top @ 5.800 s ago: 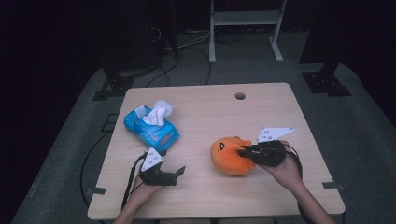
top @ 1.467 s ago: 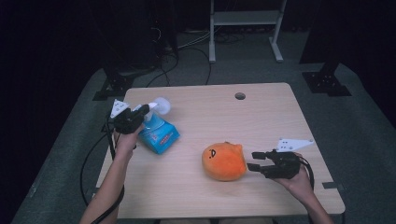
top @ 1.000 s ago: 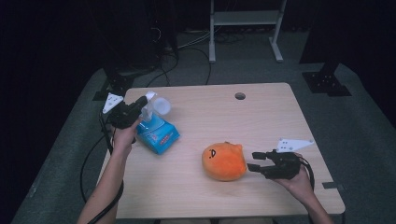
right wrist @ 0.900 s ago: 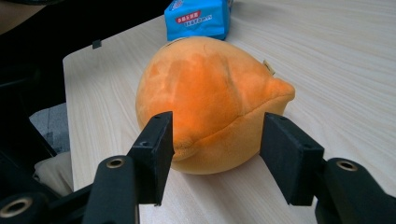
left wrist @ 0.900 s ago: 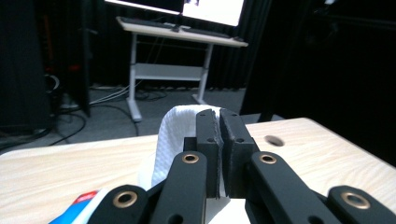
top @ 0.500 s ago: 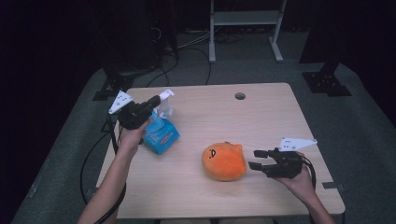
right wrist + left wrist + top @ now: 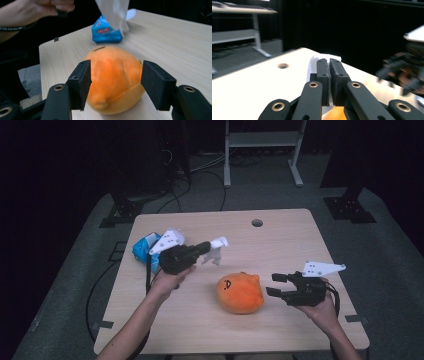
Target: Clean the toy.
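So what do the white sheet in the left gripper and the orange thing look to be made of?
White sheet: thin tissue paper by its look, matte and limp, hanging crumpled from the left gripper. Orange thing: likely plush fabric, with a fuzzy matte surface, rounded and stuffed-looking.

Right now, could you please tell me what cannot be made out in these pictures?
- Tissue pack, high view: partly hidden behind the left gripper; its print is too small to read.
- Tissue, left gripper view: mostly behind the shut jaws.
- Right gripper, left gripper view: blurred.
- Plush, right gripper view: its face is turned away.
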Tool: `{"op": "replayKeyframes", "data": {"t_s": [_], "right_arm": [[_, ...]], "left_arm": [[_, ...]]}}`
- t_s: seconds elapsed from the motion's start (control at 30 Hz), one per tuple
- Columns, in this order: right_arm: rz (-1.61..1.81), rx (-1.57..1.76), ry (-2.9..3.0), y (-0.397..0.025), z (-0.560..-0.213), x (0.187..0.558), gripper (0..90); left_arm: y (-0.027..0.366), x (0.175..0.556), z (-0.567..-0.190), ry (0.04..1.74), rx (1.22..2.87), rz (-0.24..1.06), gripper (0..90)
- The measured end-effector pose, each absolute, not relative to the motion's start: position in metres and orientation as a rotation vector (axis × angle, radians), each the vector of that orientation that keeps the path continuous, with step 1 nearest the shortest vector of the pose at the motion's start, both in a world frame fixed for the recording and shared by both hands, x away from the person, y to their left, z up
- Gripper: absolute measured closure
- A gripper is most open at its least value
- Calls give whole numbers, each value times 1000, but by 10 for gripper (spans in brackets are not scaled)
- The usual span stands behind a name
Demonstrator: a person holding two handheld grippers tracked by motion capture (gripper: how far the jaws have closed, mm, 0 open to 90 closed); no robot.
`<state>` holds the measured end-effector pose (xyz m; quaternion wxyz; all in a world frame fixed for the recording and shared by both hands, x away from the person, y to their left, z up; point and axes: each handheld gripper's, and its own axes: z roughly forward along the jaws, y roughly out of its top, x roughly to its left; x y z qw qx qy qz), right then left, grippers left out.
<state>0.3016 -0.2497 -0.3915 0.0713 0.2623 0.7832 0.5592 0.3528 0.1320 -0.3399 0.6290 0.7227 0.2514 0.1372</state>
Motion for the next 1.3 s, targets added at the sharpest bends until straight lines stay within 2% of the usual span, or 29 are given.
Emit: {"op": "replayKeyframes", "data": {"t_s": [0.33, 0.63, 0.83, 0.87, 0.9, 1.0, 1.03, 1.07, 1.17, 1.3], "right_arm": [[1716, 707, 2323, -241, -373, 303, 346], [1713, 617, 2419, -224, -372, 311, 338], [1716, 653, 2512, -223, -390, 319, 415], [1683, 652, 2541, -219, -395, 319, 476], [1683, 652, 2541, -219, -395, 319, 476], [1633, 663, 2578, -212, -401, 320, 642], [1572, 653, 2613, -208, -404, 320, 790], [1563, 652, 2621, -208, -405, 319, 827], [1546, 641, 2620, -210, -403, 316, 851], [1554, 636, 2610, -220, -397, 311, 850]], "left_arm": [[78, 320, -358, 388, 1772, 147, 863], [66, 302, -378, 303, 1849, 77, 858], [64, 295, -399, 293, 1901, 35, 835], [62, 294, -405, 299, 1916, 30, 829], [62, 294, -405, 299, 1916, 30, 824], [62, 294, -409, 303, 1914, 20, 790], [65, 293, -408, 307, 1901, 22, 747], [67, 293, -407, 305, 1894, 27, 741], [76, 294, -402, 323, 1866, 51, 692], [88, 298, -399, 357, 1839, 88, 670]]}}
